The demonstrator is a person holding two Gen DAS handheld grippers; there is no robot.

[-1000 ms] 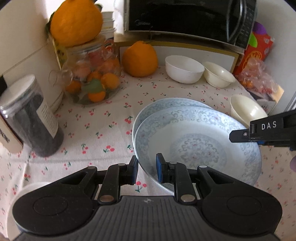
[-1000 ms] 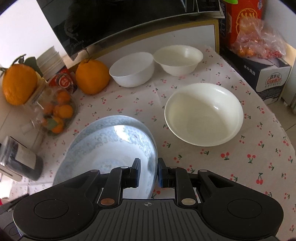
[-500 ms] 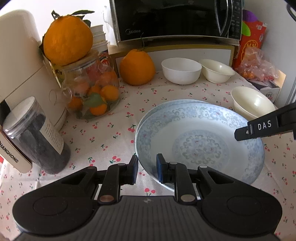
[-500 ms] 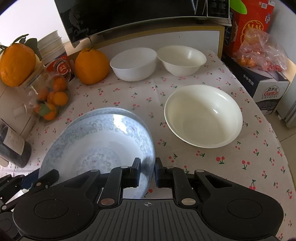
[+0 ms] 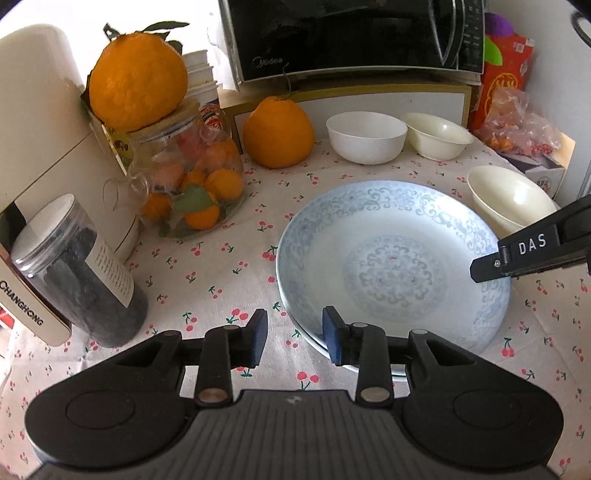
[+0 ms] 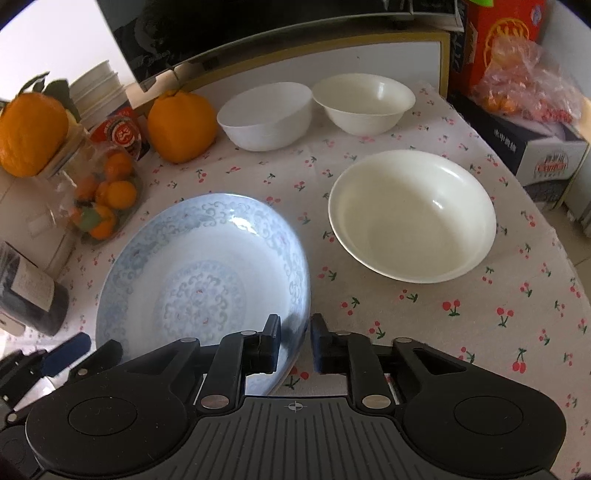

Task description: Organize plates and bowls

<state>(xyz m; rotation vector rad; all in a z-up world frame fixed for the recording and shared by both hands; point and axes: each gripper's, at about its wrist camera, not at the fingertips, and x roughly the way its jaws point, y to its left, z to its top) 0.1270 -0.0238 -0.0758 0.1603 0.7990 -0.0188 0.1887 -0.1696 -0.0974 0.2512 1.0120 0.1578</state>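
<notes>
A blue-patterned plate (image 5: 395, 258) lies flat on a second like plate, whose rim shows beneath its near edge, on the cherry-print tablecloth (image 5: 221, 266). My left gripper (image 5: 293, 334) is at the stack's near-left rim. Its jaws are opening and the pads stand clear of the rim. My right gripper (image 6: 295, 341) straddles the plate's (image 6: 203, 273) right rim, jaws opening, pads not pressing. One of its fingers (image 5: 517, 254) reaches over the plate from the right. A large cream bowl (image 6: 412, 218) sits right of the plates. A white bowl (image 6: 266, 114) and a smaller cream bowl (image 6: 364, 99) stand at the back.
A glass jar of small oranges (image 5: 188, 184) topped by a big orange (image 5: 138, 77), another big orange (image 5: 277, 134), a dark jar (image 5: 77, 273) and a white appliance (image 5: 40, 129) crowd the left. A microwave (image 5: 351, 33) stands behind. A fruit bag (image 6: 517, 77) and box (image 6: 535, 155) lie right, by the table's edge.
The upper plate, held tilted above the lower one before, has come down flat onto it. Both grippers' jaws have widened off its rim.
</notes>
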